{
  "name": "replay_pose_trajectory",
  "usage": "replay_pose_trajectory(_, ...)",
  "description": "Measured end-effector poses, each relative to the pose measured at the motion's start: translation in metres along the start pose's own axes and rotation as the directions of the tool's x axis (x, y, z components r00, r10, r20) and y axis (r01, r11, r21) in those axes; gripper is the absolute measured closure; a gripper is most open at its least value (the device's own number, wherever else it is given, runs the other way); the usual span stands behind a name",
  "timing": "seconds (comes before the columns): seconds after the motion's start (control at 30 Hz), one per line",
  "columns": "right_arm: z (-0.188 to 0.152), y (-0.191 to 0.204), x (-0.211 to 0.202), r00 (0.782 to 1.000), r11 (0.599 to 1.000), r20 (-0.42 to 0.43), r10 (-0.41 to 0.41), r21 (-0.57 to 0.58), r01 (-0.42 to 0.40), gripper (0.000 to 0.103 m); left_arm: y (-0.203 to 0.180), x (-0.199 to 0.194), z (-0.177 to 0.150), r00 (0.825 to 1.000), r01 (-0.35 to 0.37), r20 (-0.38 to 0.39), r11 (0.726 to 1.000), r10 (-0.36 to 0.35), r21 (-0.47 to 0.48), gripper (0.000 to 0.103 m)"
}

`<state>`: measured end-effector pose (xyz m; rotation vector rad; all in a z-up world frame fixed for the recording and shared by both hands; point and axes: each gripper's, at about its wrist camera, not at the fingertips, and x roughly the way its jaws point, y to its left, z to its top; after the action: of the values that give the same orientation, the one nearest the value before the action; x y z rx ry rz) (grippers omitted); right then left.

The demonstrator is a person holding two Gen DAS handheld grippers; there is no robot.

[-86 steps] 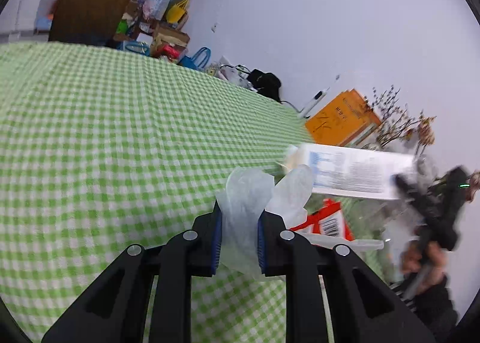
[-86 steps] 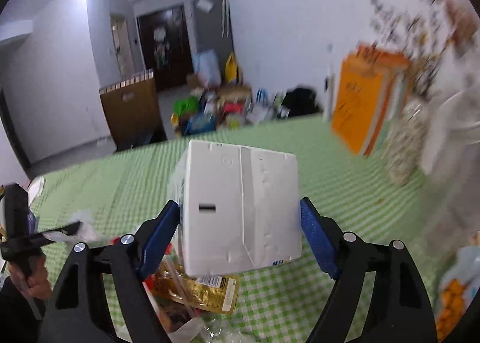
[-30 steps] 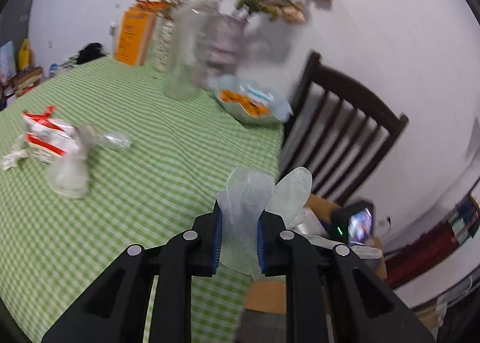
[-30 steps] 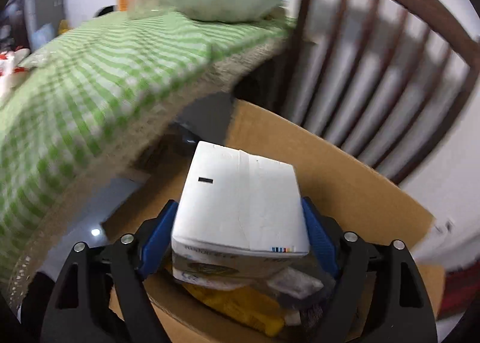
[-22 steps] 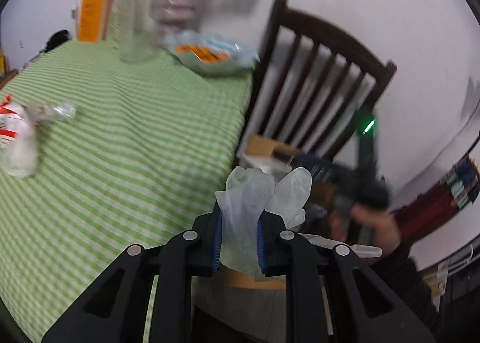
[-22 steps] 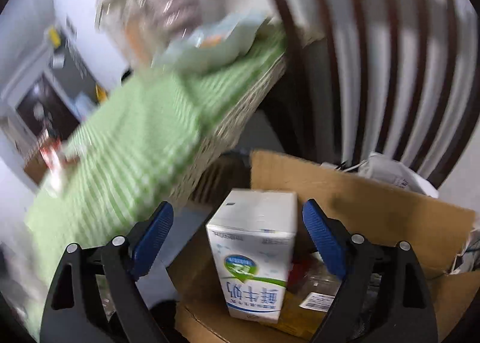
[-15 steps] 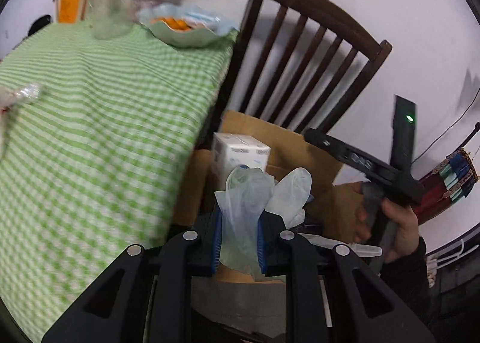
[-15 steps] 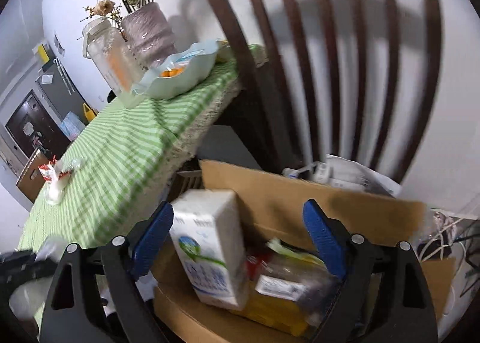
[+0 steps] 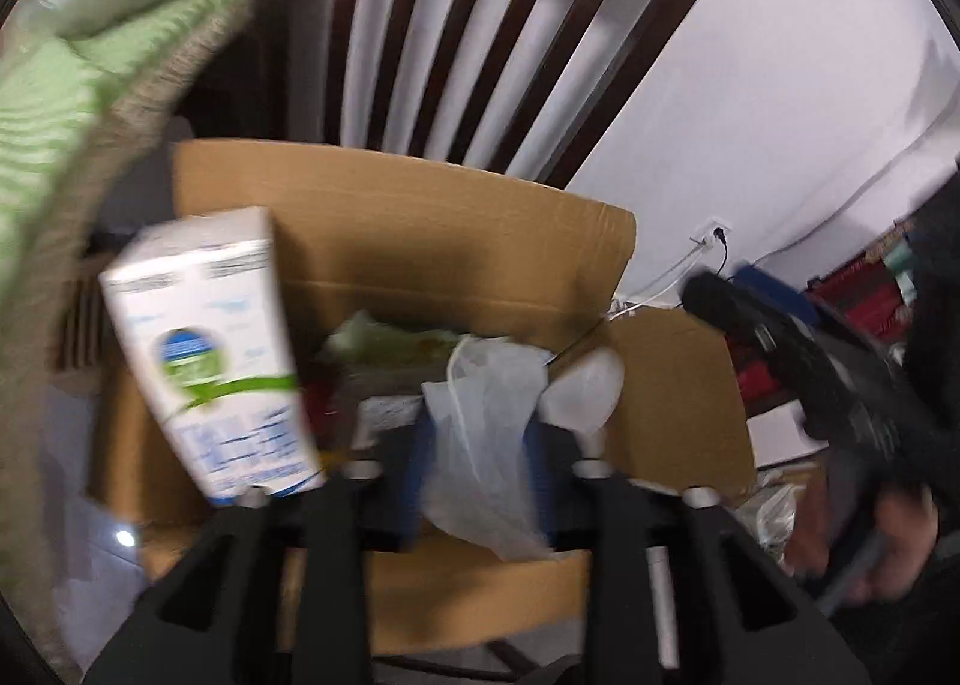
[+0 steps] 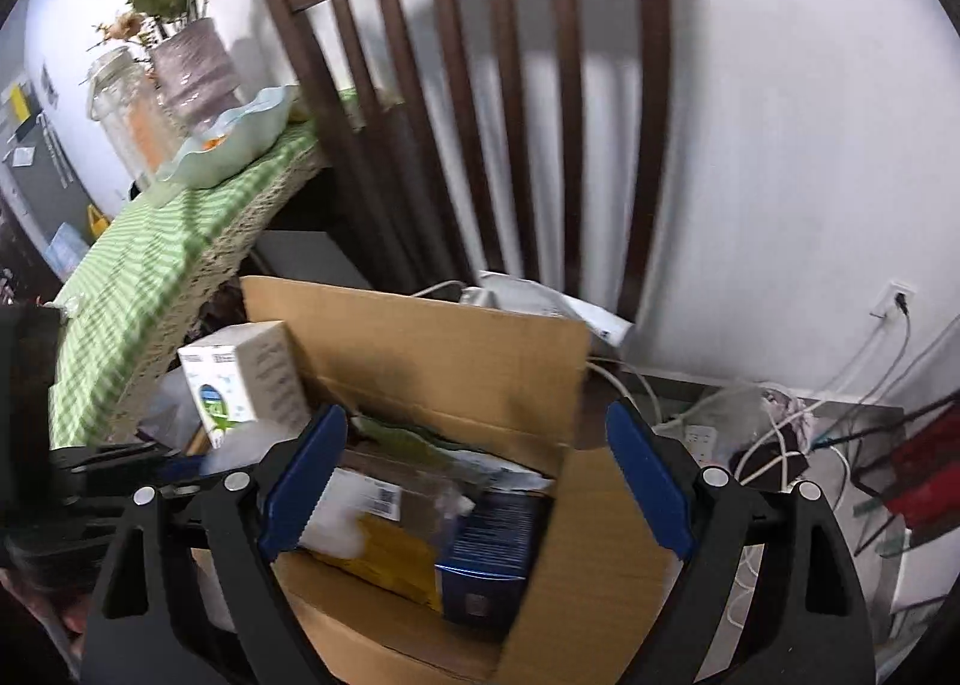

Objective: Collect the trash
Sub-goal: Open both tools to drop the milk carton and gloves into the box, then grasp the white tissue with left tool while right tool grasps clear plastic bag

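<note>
Crumpled plastic glove (image 9: pixel 486 433) hanging loose between left gripper (image 9: pixel 477 466) pads just spread apart, directly above open cardboard box (image 9: pixel 420 241) beside milk carton (image 9: pixel 210 355); right gripper (image 10: pixel 477 481) wide, empty.
</note>
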<state>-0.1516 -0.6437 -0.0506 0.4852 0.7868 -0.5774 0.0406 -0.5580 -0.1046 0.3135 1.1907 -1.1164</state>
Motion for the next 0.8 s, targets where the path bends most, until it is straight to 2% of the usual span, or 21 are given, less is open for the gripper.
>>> replay_pose_trajectory(0.07, -0.002, -0.006, 0.0, 1.0, 1.0, -0.004, -0.015, 0.013, 0.015, 0.018, -0.01, 0.014, 0.009, 1.0, 0.007, -0.03, 1.0, -0.007, -0.002, 0.058)
replay_pose_trajectory(0.13, -0.003, -0.009, 0.001, 1.0, 1.0, -0.007, -0.012, 0.023, 0.012, 0.018, -0.02, 0.013, 0.014, 1.0, -0.023, -0.02, 0.999, 0.024, 0.038, 0.05)
replay_pose_trajectory(0.23, -0.004, -0.008, 0.003, 1.0, 1.0, -0.011, 0.003, 0.027, -0.002, 0.018, -0.02, -0.003, 0.016, 0.999, -0.045, 0.027, 0.995, 0.043, 0.084, 0.048)
replay_pose_trajectory(0.37, -0.004, -0.001, 0.008, 1.0, 1.0, -0.018, 0.017, 0.022, -0.016, 0.018, -0.001, -0.021, 0.015, 0.995, -0.079, 0.07, 0.996, 0.076, 0.043, 0.045)
replay_pose_trajectory(0.5, -0.003, 0.004, 0.006, 1.0, 1.0, -0.007, 0.022, 0.022, -0.021, 0.018, 0.019, -0.032, 0.015, 0.989, -0.13, 0.078, 0.991, 0.128, 0.016, 0.045)
replay_pose_trajectory(0.6, -0.003, 0.005, 0.007, 1.0, 1.0, -0.018, 0.008, 0.02, -0.008, 0.018, 0.03, -0.041, 0.015, 0.979, -0.183, 0.095, 0.983, 0.182, 0.002, 0.045)
replay_pose_trajectory(0.67, -0.003, 0.004, 0.008, 0.999, 1.0, -0.039, -0.019, 0.021, 0.02, 0.018, 0.034, -0.052, 0.014, 0.96, -0.248, 0.136, 0.969, 0.246, 0.001, 0.045)
replay_pose_trajectory(0.8, -0.006, 0.003, 0.008, 0.996, 0.998, -0.066, -0.063, 0.022, 0.064, 0.018, 0.044, -0.081, 0.013, 0.932, -0.301, 0.211, 0.953, 0.296, -0.006, 0.044)
